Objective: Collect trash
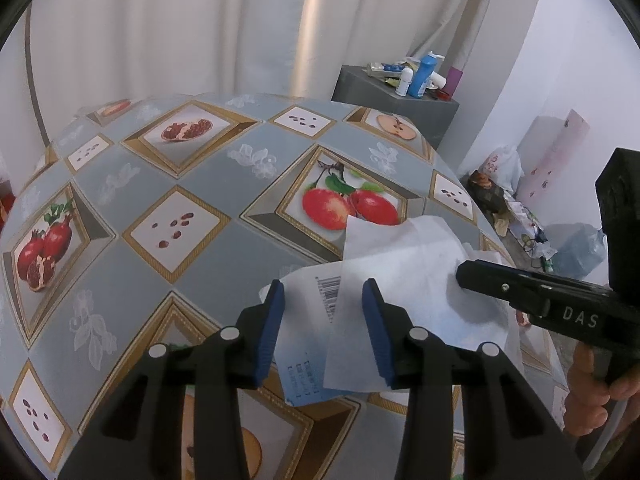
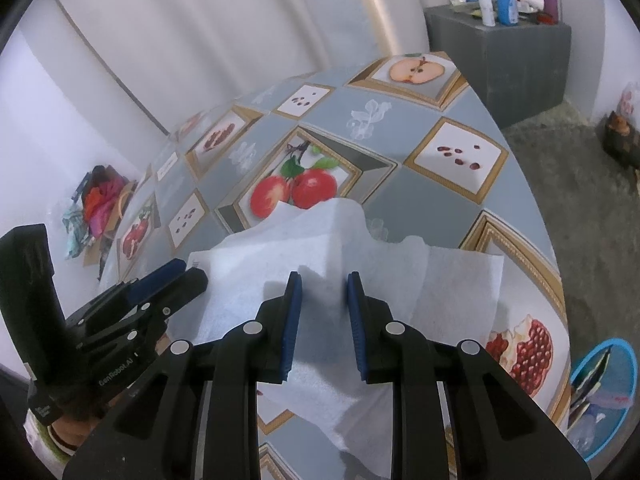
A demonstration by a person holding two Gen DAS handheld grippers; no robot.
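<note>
A white tissue (image 1: 408,248) (image 2: 304,240) lies crumpled on the fruit-print tablecloth (image 1: 200,184) (image 2: 432,200), partly over a pale paper slip with a barcode (image 1: 308,344). My left gripper (image 1: 325,312) has its blue pads against the slip's bunched edges and the tissue's near corner, holding both between them. In the right wrist view it shows as the left gripper (image 2: 188,274) at the tissue's left edge. My right gripper (image 2: 325,320) is shut on a raised fold of the tissue. In the left wrist view the right gripper (image 1: 466,276) presses into the tissue from the right.
A grey box (image 1: 400,108) (image 2: 520,52) with bottles stands beyond the table's far corner. Bags and litter (image 1: 520,216) lie on the floor to the right, a colourful heap (image 2: 100,208) to the left. A blue basin (image 2: 628,364) with rubbish sits low right. A hand (image 1: 592,400) holds the right gripper.
</note>
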